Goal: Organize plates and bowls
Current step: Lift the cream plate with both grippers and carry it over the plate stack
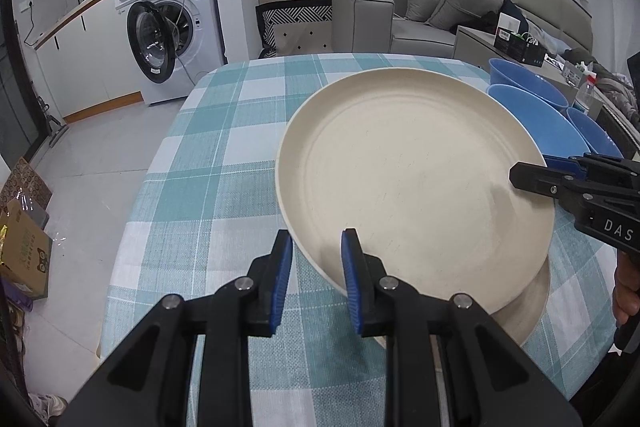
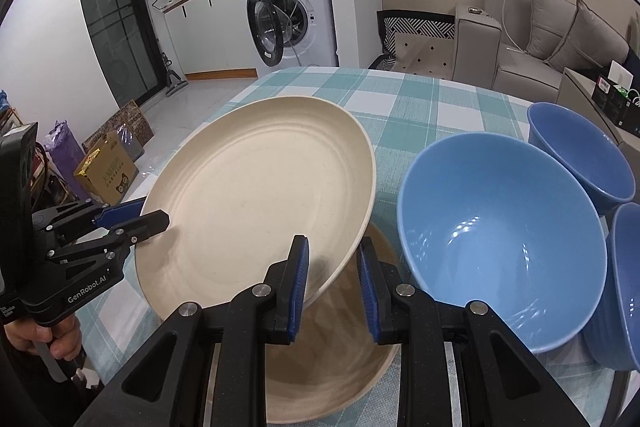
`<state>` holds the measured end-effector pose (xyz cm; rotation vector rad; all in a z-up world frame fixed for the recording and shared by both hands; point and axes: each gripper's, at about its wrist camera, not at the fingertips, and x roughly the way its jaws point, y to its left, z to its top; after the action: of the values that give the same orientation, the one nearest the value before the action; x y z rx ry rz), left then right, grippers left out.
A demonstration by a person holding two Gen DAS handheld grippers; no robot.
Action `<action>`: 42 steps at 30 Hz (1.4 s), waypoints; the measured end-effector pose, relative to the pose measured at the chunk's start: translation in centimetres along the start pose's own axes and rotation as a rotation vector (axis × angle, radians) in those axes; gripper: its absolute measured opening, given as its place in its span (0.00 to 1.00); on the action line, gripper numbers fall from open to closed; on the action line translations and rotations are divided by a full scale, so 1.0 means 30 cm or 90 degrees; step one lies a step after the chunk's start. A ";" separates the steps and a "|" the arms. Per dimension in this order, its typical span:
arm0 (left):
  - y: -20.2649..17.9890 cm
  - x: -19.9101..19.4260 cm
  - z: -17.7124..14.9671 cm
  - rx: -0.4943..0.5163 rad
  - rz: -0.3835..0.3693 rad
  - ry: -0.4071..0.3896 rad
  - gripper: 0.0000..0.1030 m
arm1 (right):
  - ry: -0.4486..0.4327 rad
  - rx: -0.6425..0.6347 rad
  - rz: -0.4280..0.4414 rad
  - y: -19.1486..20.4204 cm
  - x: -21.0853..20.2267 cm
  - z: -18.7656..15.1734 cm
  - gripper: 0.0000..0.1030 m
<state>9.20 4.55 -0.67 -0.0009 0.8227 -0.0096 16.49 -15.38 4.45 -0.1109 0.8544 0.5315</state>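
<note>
A cream plate [image 1: 412,183] [image 2: 260,195] is tilted above a second cream plate [image 1: 524,311] [image 2: 340,359] lying on the checked tablecloth [image 1: 224,155]. My left gripper [image 1: 316,267] straddles the upper plate's near rim, jaws apart; it shows at the left of the right wrist view [image 2: 156,217]. My right gripper [image 2: 332,275] straddles the opposite rim with a gap on each side; it shows at the right of the left wrist view [image 1: 532,171]. Three blue bowls [image 2: 500,239] [image 2: 580,155] [image 2: 624,287] stand to the right of the plates.
The table's left edge [image 1: 132,211] drops to a tiled floor with cardboard boxes [image 1: 24,247]. A washing machine [image 1: 172,27] with its door open stands beyond the table. A grey sofa [image 1: 440,7] is at the back right.
</note>
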 end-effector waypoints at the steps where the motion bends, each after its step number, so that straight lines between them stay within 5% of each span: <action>1: -0.002 -0.001 -0.004 0.000 -0.001 0.001 0.22 | 0.001 0.001 0.000 0.001 -0.003 -0.005 0.24; 42: -0.089 -0.004 -0.066 0.071 -0.016 0.044 0.23 | 0.054 0.010 0.003 -0.033 -0.033 -0.167 0.29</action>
<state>7.64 1.88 -1.90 0.0943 0.8900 -0.0799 13.00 -18.13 1.77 -0.1177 0.9414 0.5271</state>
